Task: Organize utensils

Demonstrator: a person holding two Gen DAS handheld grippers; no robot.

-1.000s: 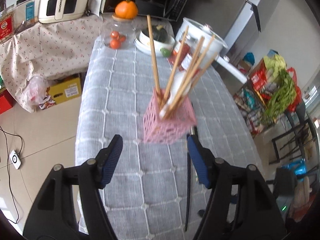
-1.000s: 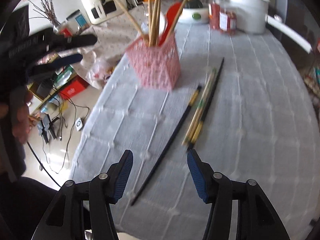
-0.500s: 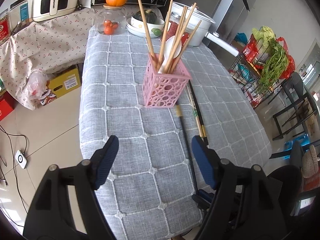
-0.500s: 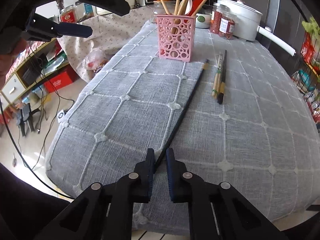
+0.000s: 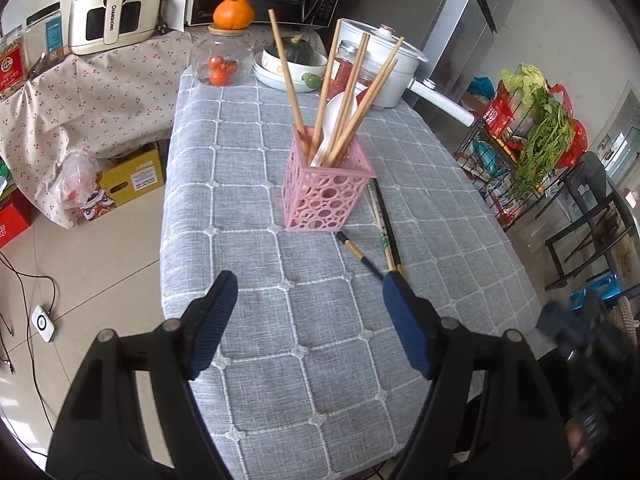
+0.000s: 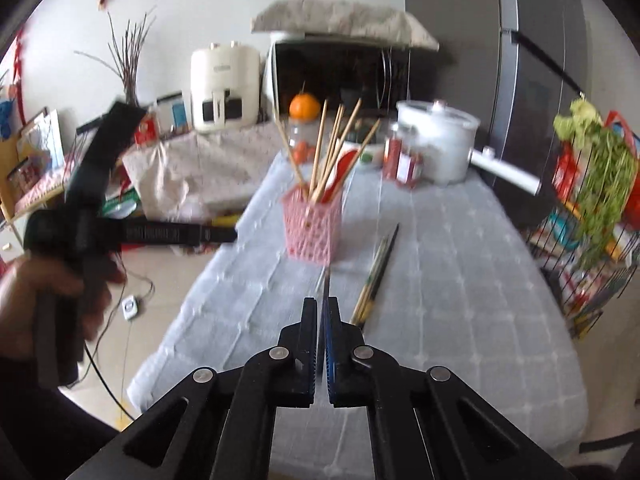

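Note:
A pink perforated holder [image 5: 326, 196] stands mid-table with several wooden chopsticks [image 5: 288, 76] and a white spoon [image 5: 334, 120] in it. My left gripper [image 5: 308, 292] hangs open above the cloth in front of the holder, with nothing between its fingers. My right gripper [image 6: 321, 308] is shut on the near end of a black chopstick [image 6: 327, 282], whose gold-banded tip [image 5: 356, 252] points at the holder [image 6: 314, 228]. Other loose chopsticks [image 5: 386, 236] lie on the cloth to the holder's right, seen as chopsticks [image 6: 376, 276] in the right wrist view. A hand [image 6: 40, 292] holds the left gripper.
The grey checked tablecloth [image 5: 248, 200] drops off at the left to a floor with cables and boxes. At the far end stand a glass jar [image 5: 222, 60] topped by an orange, a bowl with a squash, red jars and a white pot [image 5: 384, 64]. A vegetable rack [image 5: 532, 152] stands at the right.
My right gripper has shut on the black chopstick's near end and risen with it. My left gripper has drawn back from the holder and stays open.

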